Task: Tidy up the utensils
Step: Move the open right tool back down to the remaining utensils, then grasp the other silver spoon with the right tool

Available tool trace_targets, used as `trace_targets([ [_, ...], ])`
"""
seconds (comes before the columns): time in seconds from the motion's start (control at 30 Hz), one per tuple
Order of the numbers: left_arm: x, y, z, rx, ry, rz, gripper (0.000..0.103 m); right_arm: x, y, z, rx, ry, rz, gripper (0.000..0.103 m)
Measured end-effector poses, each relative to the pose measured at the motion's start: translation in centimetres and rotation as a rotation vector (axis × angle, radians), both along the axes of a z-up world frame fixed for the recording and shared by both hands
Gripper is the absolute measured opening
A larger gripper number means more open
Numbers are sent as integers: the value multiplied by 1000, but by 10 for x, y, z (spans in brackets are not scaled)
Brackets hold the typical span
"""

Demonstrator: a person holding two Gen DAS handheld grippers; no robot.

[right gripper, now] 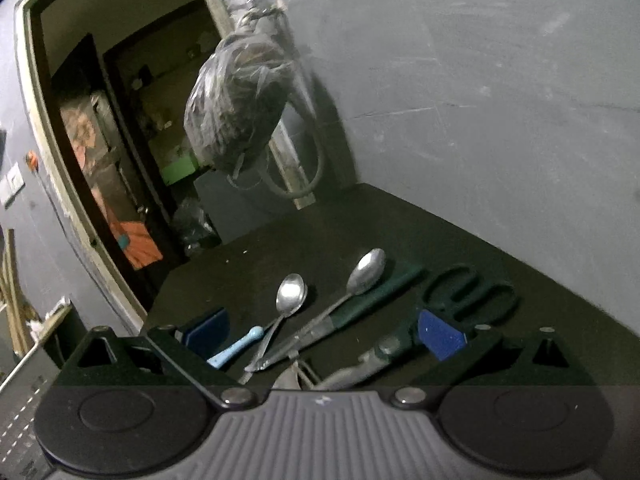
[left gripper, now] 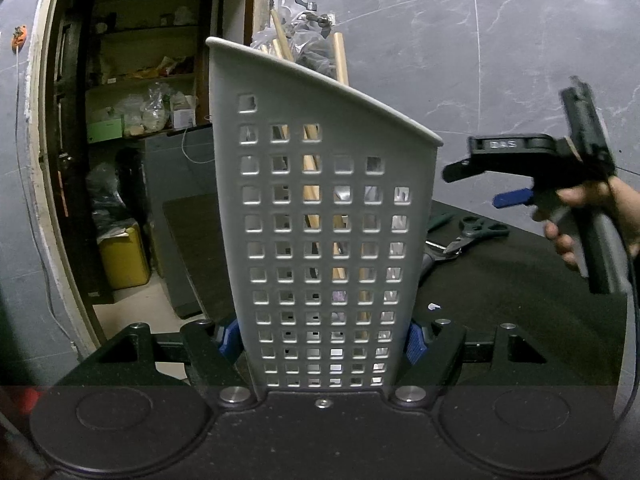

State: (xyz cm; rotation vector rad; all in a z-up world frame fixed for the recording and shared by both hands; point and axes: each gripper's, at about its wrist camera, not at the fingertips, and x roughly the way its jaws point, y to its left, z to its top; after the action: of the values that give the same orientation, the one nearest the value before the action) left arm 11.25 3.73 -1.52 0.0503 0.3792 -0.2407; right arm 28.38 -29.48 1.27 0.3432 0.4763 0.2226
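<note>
In the left wrist view the left gripper point(left gripper: 326, 342) is clenched on the base of a tall grey plastic utensil holder point(left gripper: 320, 216), smooth, perforated with square holes and slanted at the rim; held so low, it could tip or slide between the blue pads if jostled. In the right wrist view the right gripper point(right gripper: 326, 334) hangs released and empty over the dark matte table point(right gripper: 520, 360), where two shiny steel spoons point(right gripper: 291, 294), a pale blue handle point(right gripper: 236, 347) and green-handled scissors point(right gripper: 472, 292) lie overlapping. A grab there, I judge, could catch two pieces at once or let a slick spoon slip.
</note>
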Motion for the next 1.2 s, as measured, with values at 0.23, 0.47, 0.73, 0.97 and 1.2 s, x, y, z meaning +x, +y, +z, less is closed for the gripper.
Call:
trace_targets([
  [0.23, 0, 0, 1, 0, 0, 2, 76, 46, 12, 6, -103, 33, -23, 103],
  [0.47, 0, 0, 1, -1, 1, 1, 76, 96, 6, -5, -132, 92, -53, 103],
  [0.73, 0, 0, 1, 1, 3, 1, 76, 141, -16, -26, -21, 124, -21, 99],
  [0.97, 0, 0, 2, 7, 2, 5, 76, 152, -27, -36, 87, 113, 13, 95],
  [1.2, -1, -1, 3, 7, 2, 5, 76, 160, -30, -46, 108, 136, 21, 81],
])
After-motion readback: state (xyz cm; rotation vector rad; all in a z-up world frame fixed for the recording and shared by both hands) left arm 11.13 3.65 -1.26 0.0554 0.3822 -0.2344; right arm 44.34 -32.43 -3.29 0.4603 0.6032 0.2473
